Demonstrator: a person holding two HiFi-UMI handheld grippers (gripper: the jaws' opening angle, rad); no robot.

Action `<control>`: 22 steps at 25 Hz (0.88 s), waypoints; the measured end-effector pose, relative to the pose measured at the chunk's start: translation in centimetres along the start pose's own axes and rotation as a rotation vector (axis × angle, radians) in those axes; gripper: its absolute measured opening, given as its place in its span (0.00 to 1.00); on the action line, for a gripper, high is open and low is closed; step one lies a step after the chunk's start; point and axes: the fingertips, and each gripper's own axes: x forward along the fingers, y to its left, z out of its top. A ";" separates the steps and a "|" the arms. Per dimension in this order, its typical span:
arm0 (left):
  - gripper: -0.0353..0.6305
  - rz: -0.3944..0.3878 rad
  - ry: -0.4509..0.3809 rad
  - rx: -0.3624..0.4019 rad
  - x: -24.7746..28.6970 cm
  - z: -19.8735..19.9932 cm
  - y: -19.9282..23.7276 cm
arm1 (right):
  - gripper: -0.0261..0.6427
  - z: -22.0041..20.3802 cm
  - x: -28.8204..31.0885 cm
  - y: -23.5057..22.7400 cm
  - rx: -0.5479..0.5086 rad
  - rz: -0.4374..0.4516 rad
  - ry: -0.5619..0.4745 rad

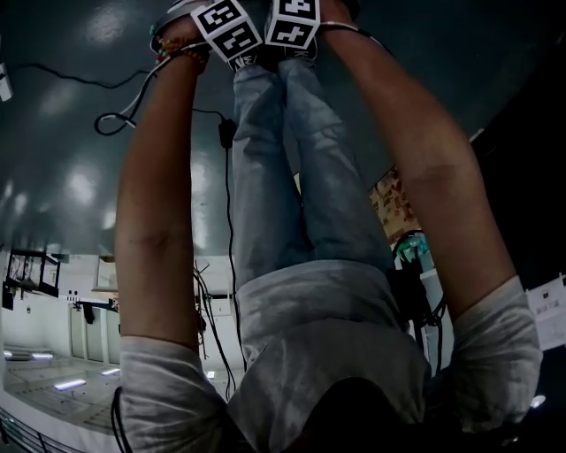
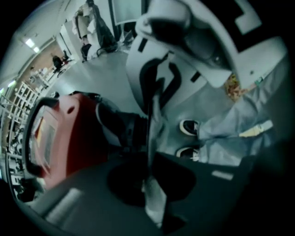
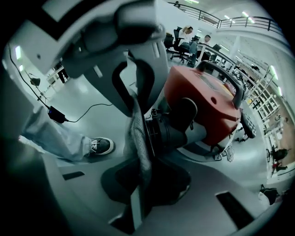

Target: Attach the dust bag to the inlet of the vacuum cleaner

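The red vacuum cleaner [image 2: 69, 138] [image 3: 207, 101] stands on the grey floor, its black round inlet [image 2: 124, 131] [image 3: 168, 131] facing me. A grey fabric dust bag [image 2: 154, 124] [image 3: 137, 133] hangs edge-on just in front of the inlet. My left gripper [image 2: 150, 170] is shut on the bag's edge, and my right gripper [image 3: 138, 170] is shut on it from the opposite side. In the head view only the two marker cubes [image 1: 228, 31] [image 1: 294, 25] show, side by side beyond the person's forearms. The bag and vacuum are hidden there.
The person's shoes [image 2: 189, 126] [image 3: 101, 146] and jeans stand close beside the vacuum. A black cable with a power adapter [image 3: 57, 114] lies on the floor. The vacuum's black carry handle [image 3: 226, 76] faces away. People sit at desks [image 3: 189, 41] far behind; racks line the side.
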 end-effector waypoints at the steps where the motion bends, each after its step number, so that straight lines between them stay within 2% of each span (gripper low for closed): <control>1: 0.11 0.002 -0.009 0.015 -0.7 0.4 0.1 | 0.09 -0.3 0.1 0.0 0.008 0.002 0.009; 4: 0.11 0.006 -0.025 0.055 -1.7 1.2 0.2 | 0.09 -1.0 0.1 0.5 0.016 0.013 0.031; 8: 0.11 -0.014 -0.014 0.005 -0.1 0.3 0.1 | 0.09 0.2 -1.3 0.4 -0.040 0.007 0.028; 11: 0.11 -0.019 0.000 -0.019 0.2 -0.1 0.2 | 0.09 0.6 -1.0 -0.1 -0.036 0.010 0.015; 14: 0.11 -0.021 -0.010 0.002 -0.8 0.5 0.0 | 0.09 -0.3 0.4 0.0 -0.003 0.018 0.024; 17: 0.11 -0.013 -0.026 0.019 -1.3 1.0 0.1 | 0.09 -0.6 0.4 0.2 -0.028 0.011 0.038; 22: 0.11 -0.037 -0.017 -0.056 0.2 -0.2 0.4 | 0.09 1.1 -1.3 -0.7 -0.054 0.010 0.018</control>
